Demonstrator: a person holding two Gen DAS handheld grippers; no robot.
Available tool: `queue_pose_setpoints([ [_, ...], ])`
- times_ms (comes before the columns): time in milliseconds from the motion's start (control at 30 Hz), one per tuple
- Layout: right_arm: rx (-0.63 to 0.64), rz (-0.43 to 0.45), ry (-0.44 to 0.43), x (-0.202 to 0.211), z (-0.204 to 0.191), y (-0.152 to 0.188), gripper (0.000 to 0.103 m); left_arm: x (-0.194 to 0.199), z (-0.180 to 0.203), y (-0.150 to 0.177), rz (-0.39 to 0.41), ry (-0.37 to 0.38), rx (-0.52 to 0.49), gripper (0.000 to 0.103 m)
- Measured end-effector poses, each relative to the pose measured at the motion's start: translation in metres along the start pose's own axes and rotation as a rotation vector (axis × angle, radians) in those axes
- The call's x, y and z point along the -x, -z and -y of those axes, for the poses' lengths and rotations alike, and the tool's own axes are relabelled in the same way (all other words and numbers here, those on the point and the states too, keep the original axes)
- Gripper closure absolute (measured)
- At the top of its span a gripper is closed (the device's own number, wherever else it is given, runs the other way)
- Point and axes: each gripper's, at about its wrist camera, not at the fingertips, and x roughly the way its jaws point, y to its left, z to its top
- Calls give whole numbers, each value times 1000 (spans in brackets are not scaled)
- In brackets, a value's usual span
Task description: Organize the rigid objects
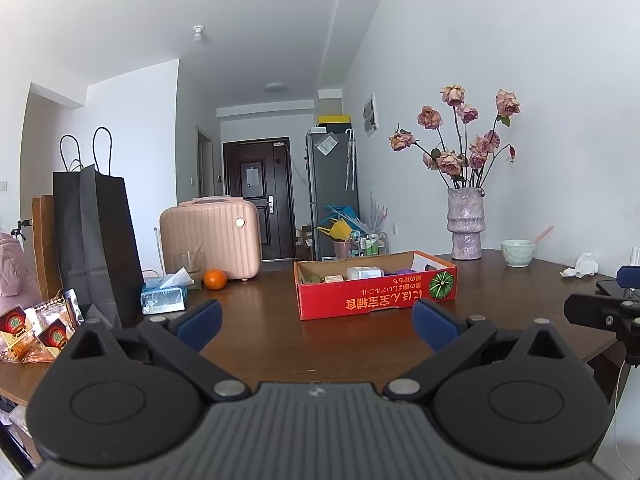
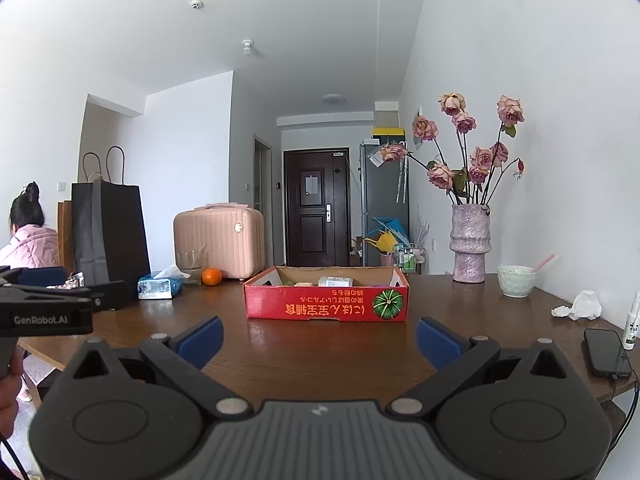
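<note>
Here, in the left wrist view, the left gripper (image 1: pixel 316 322) hovers with fingers spread wide, empty, over the brown desk (image 1: pixel 260 336); the red box (image 1: pixel 376 286) ahead half hides its contents. In the right wrist view, the right gripper (image 2: pixel 319 340) is likewise wide and empty, the box contents barely legible, a phone (image 2: pixel 606 353) at the desk's edge.
</note>
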Motion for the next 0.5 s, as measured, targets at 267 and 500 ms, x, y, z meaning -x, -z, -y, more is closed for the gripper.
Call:
queue_pose_setpoints([
  [267, 5, -7, -6, -2, -1, 1, 0, -1, 1, 1, -4, 9, -9, 0],
  [500, 3, -9, -5, -1, -2, 2, 0, -1, 1, 2, -4, 11, -13, 0],
])
